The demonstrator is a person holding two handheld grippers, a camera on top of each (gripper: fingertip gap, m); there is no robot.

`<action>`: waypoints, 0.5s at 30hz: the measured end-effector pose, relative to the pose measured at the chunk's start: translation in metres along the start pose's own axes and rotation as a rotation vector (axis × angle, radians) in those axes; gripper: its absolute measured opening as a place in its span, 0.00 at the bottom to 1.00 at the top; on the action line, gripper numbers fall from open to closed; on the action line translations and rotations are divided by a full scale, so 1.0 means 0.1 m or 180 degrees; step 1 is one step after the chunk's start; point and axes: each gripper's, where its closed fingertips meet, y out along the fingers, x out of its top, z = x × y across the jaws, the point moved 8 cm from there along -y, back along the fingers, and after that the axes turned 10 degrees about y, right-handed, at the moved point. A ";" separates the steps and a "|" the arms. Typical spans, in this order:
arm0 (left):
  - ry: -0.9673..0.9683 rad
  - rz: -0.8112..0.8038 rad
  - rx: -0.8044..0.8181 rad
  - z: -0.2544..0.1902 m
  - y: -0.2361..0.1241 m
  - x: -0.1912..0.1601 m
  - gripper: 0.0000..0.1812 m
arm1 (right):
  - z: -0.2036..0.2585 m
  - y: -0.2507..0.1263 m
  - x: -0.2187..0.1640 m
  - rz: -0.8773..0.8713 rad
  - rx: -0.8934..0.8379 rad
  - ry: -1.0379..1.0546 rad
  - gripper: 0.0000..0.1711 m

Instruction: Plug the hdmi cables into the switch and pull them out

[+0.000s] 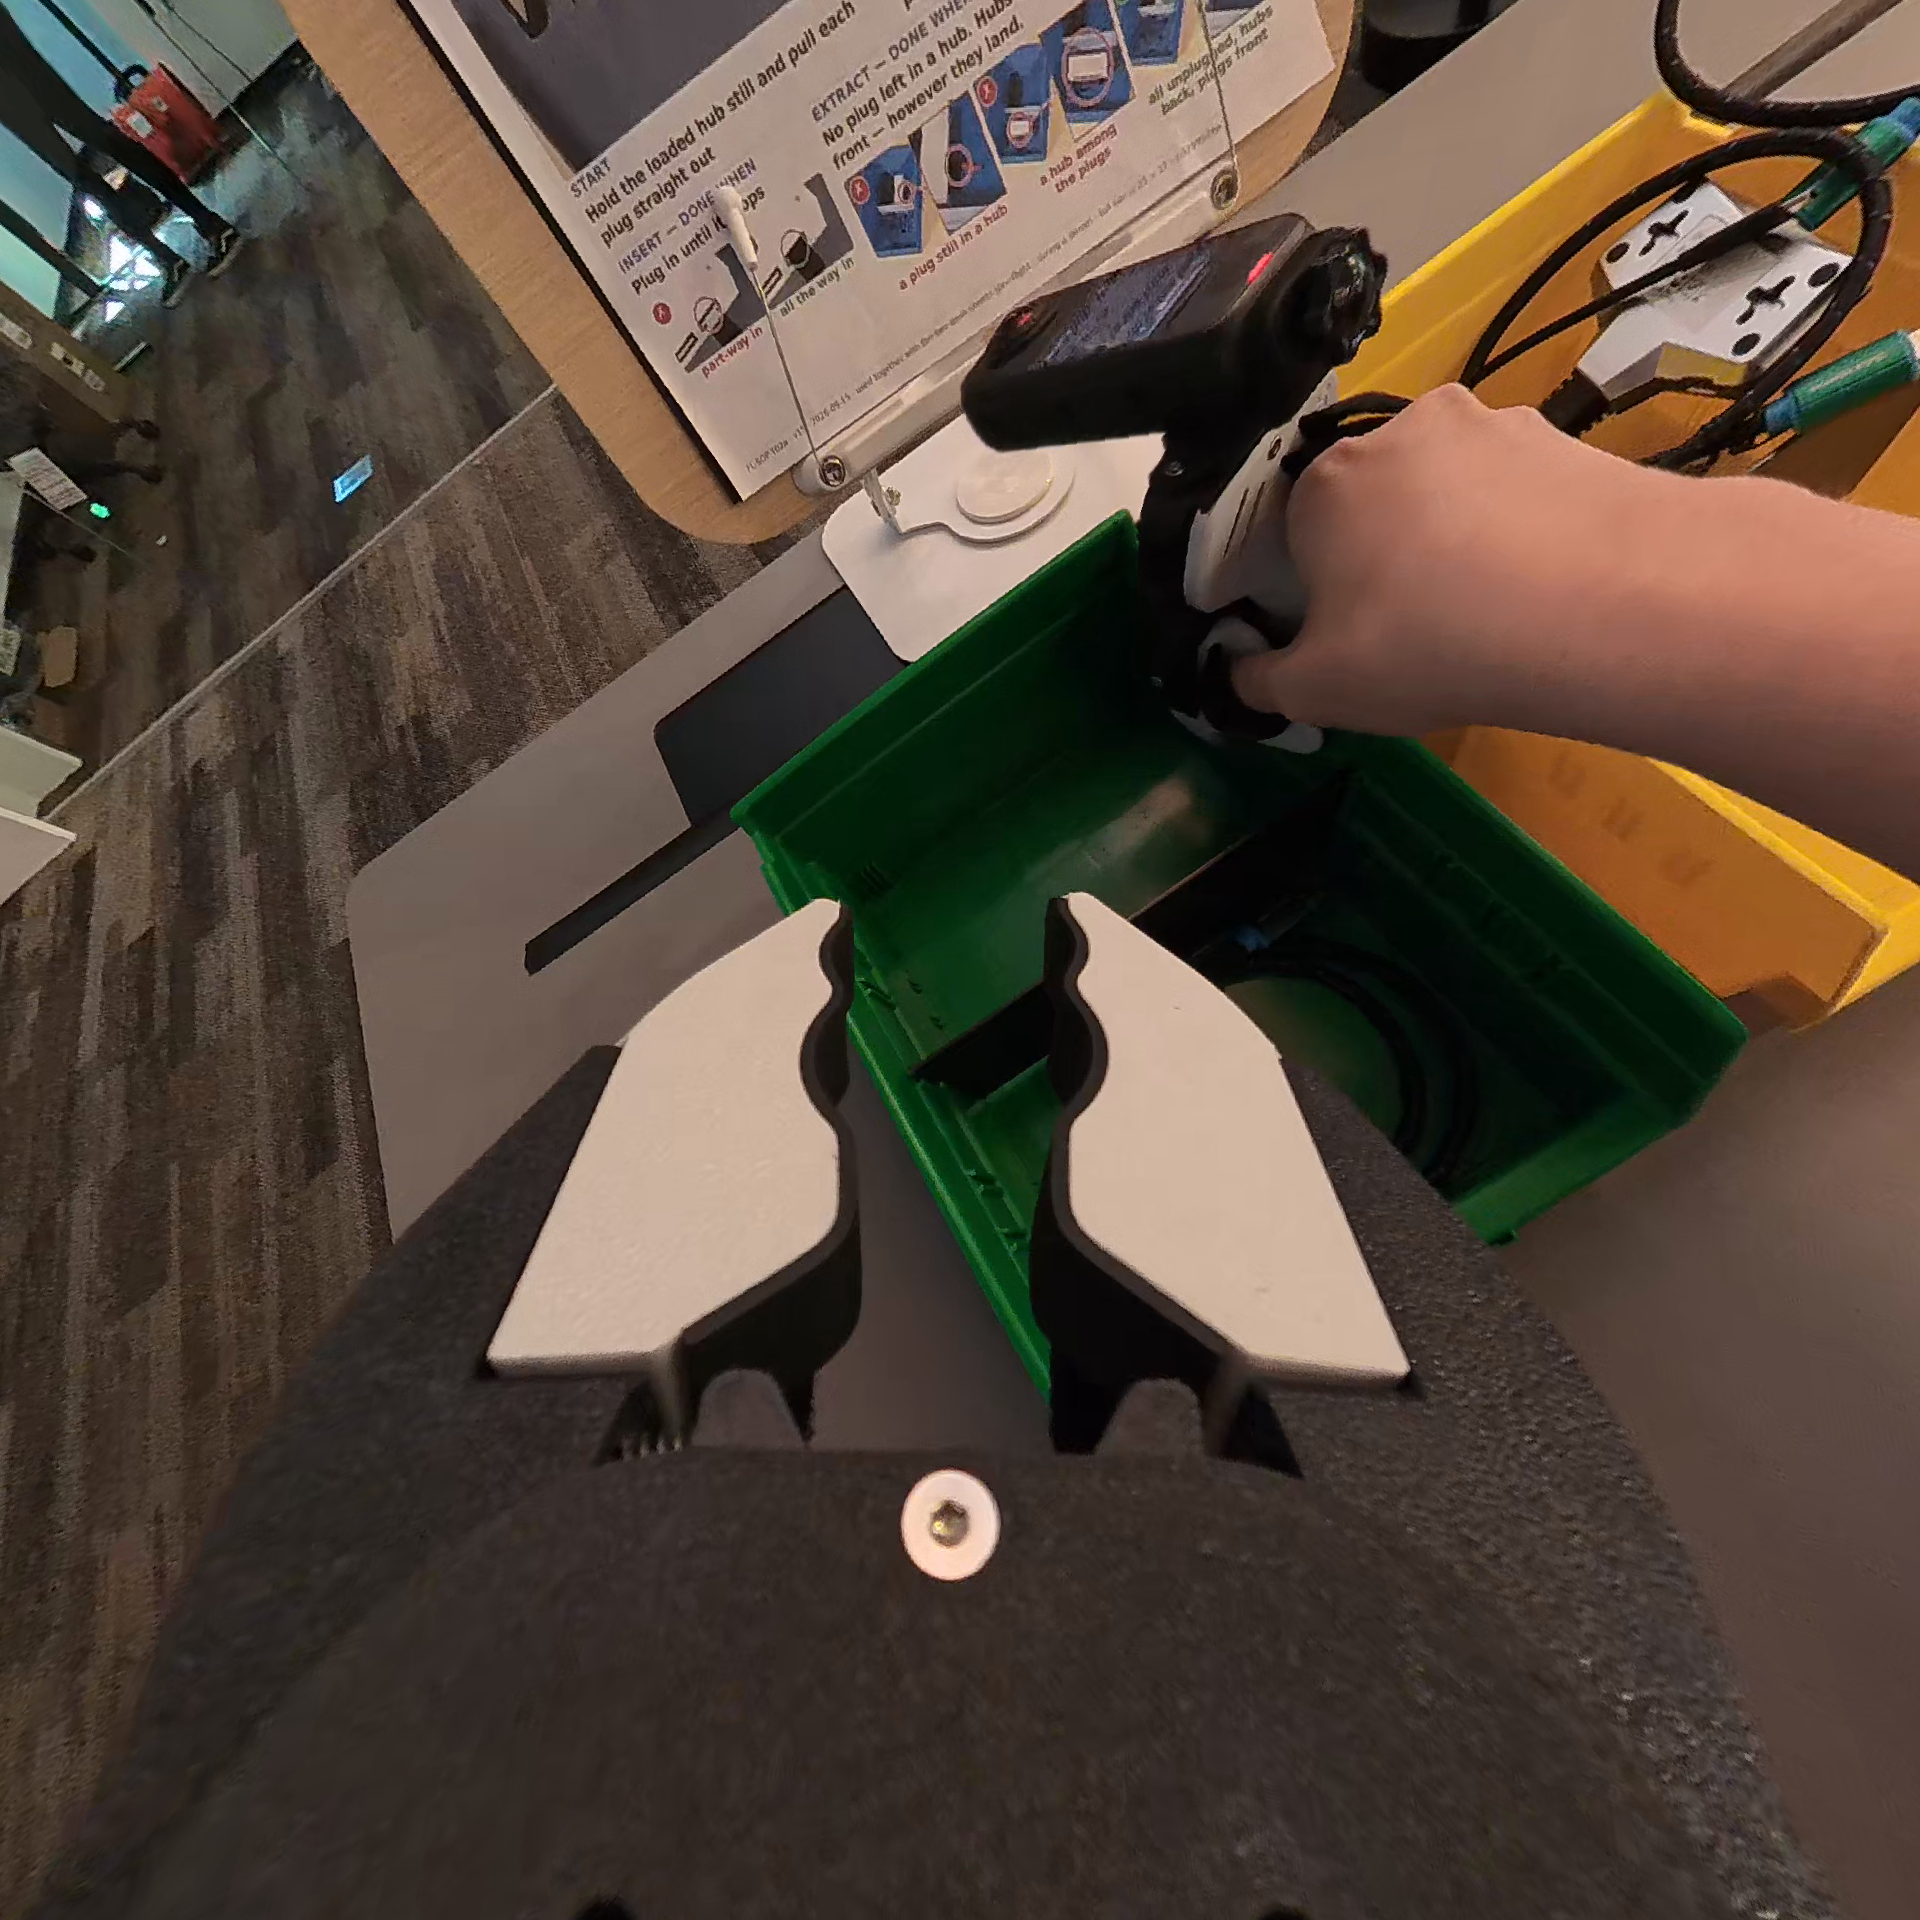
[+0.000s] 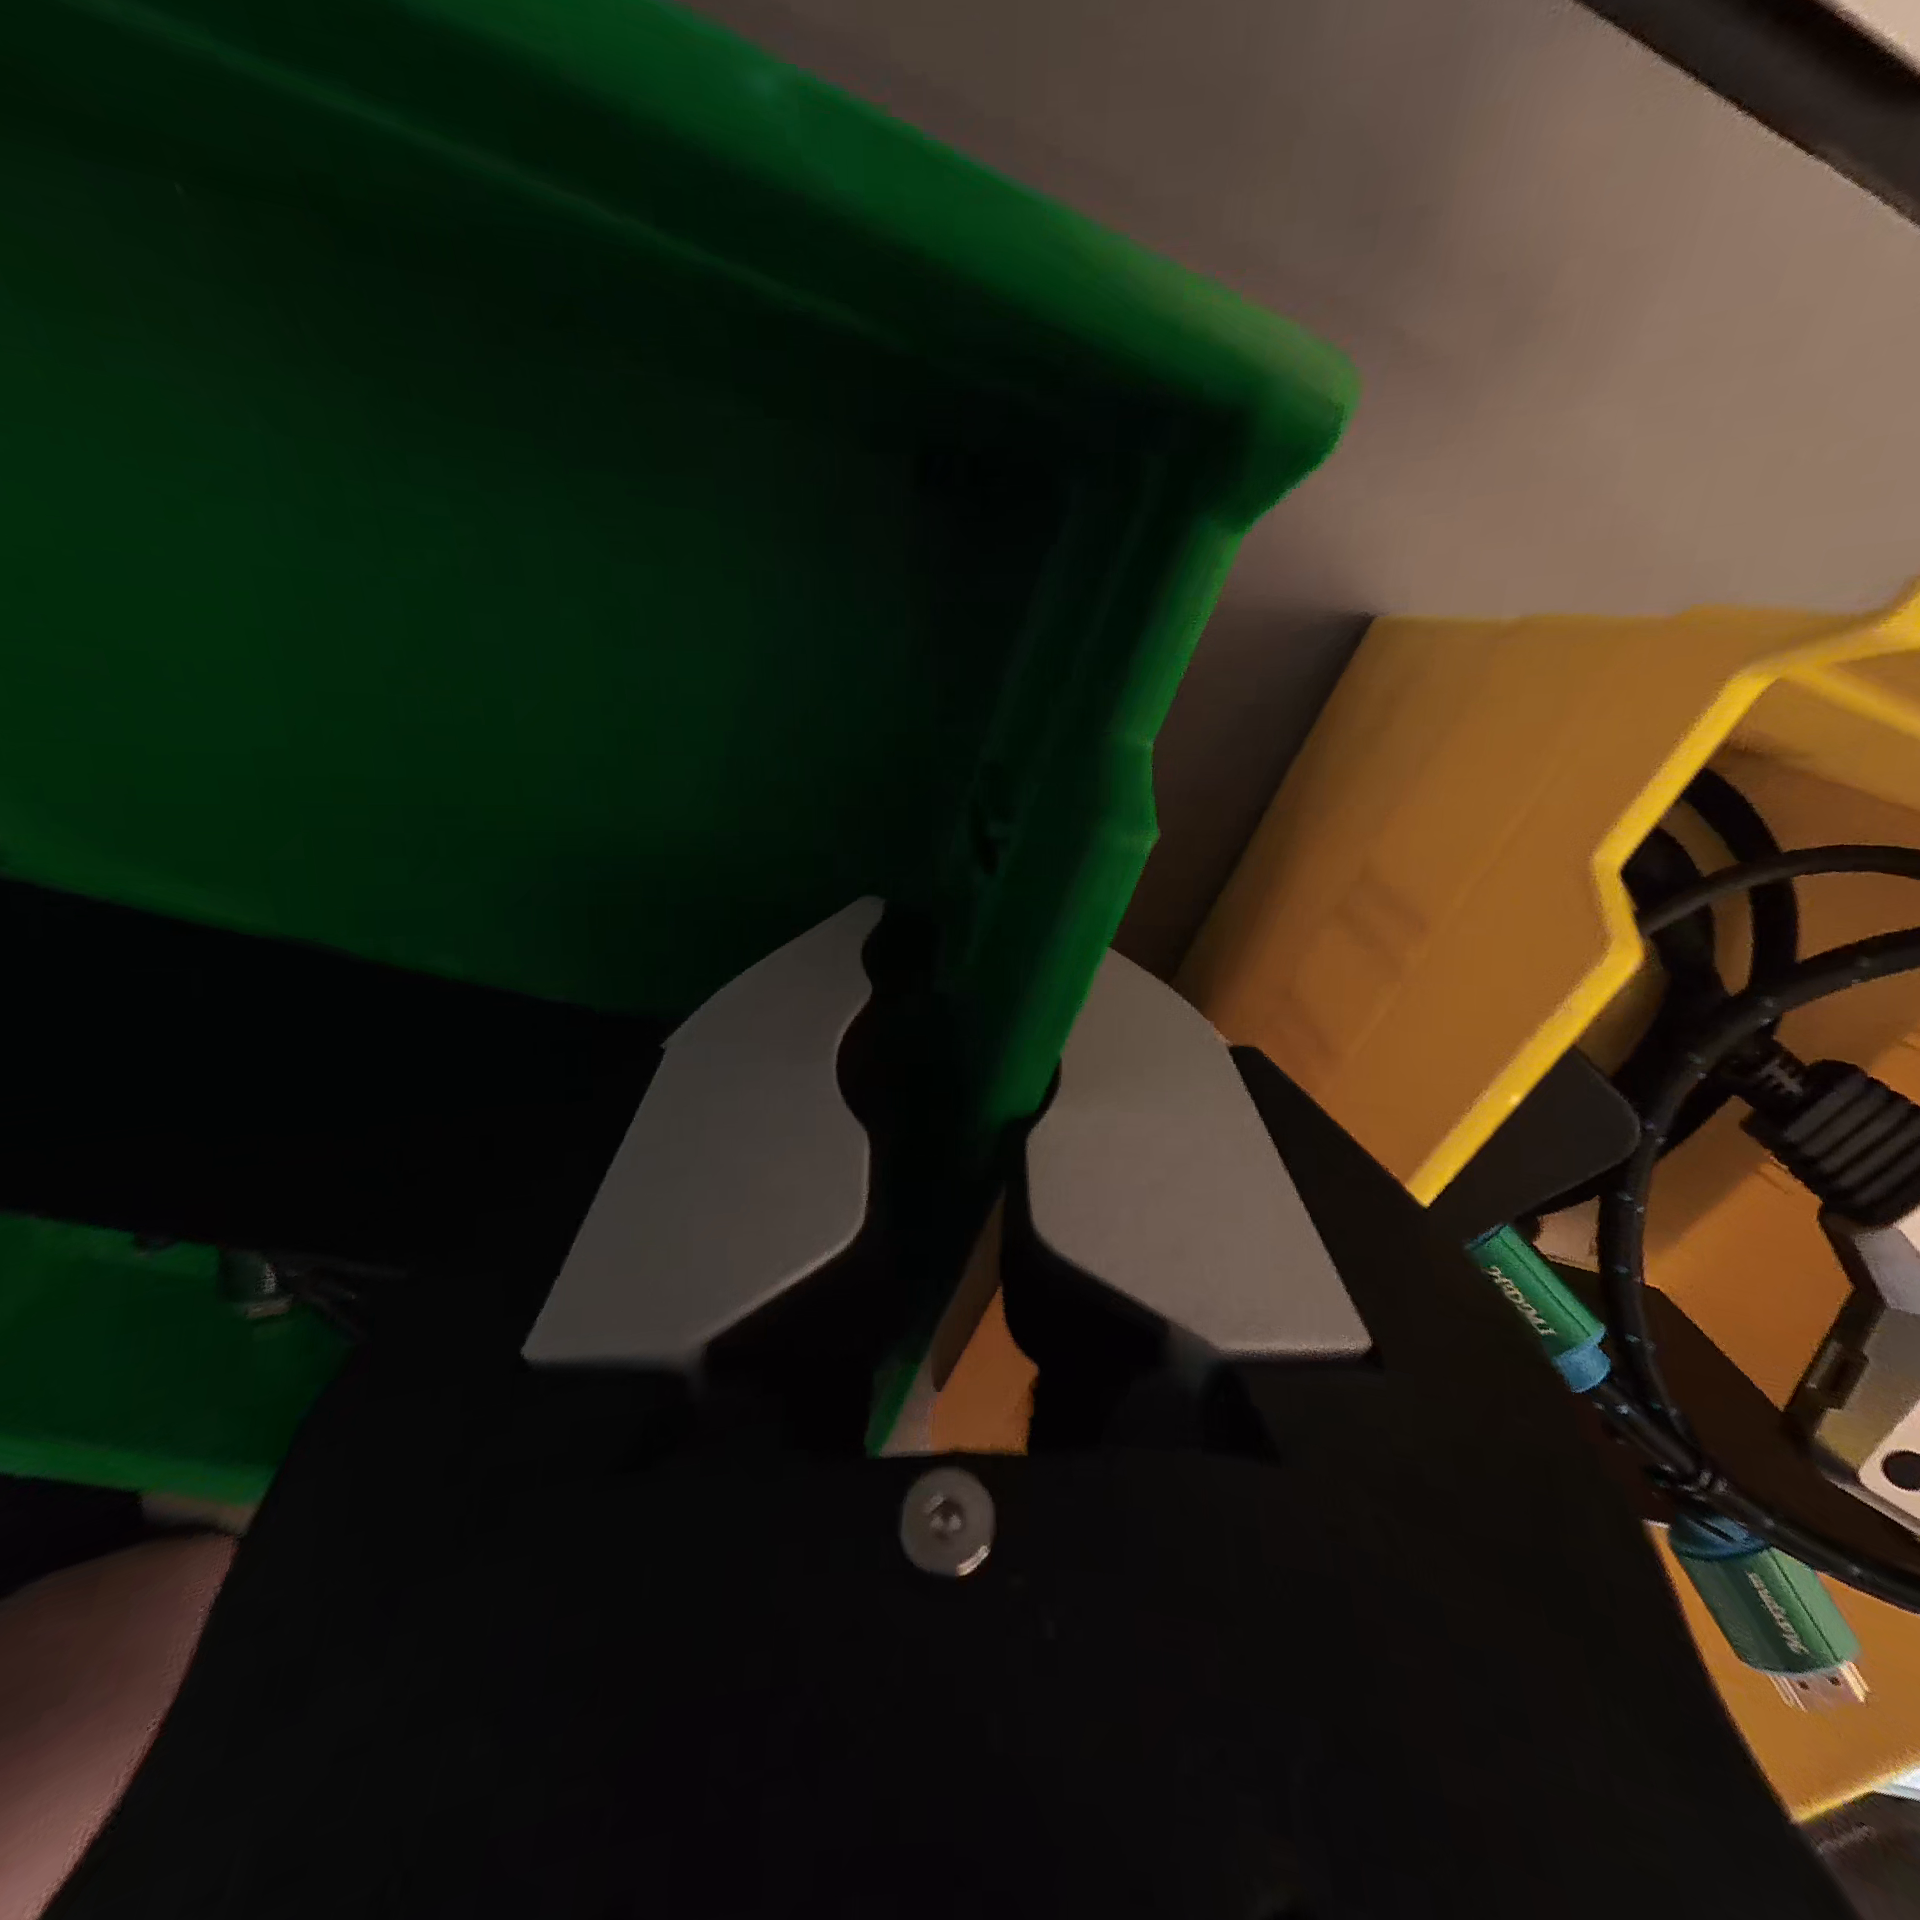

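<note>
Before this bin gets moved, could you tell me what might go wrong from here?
1. The right gripper seems to clamp only one wall of the green bin, while the left gripper straddles the near wall with its jaws open; a lift now could twist or tip the bin.
2. The coiled black cable inside could then slide or spill out.
3. The yellow bin sits close beside it and could get knocked.

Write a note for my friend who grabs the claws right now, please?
Left claw: open, straddling the near wall of the green bin, holding nothing.
Right claw: astride the bin's far wall; grip unclear.
Switch and hdmi cables lie in the yellow bin; a black cable coil sits in the green bin.
Done: one teal plug lies loose.
Left: neither claw holds a cable yet; the other plugs are unclear.
</note>
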 end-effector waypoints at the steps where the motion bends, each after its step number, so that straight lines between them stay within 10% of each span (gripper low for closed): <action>1: 0.0010 0.0009 -0.0004 -0.01 0.01 0.00 0.19 | 0.00 0.00 0.00 -0.0010 0.0005 -0.0003 0.11; 15: -0.0067 -0.0096 0.0060 0.00 -0.09 0.01 0.18 | 0.01 -0.22 0.04 0.0498 0.0783 0.0315 0.04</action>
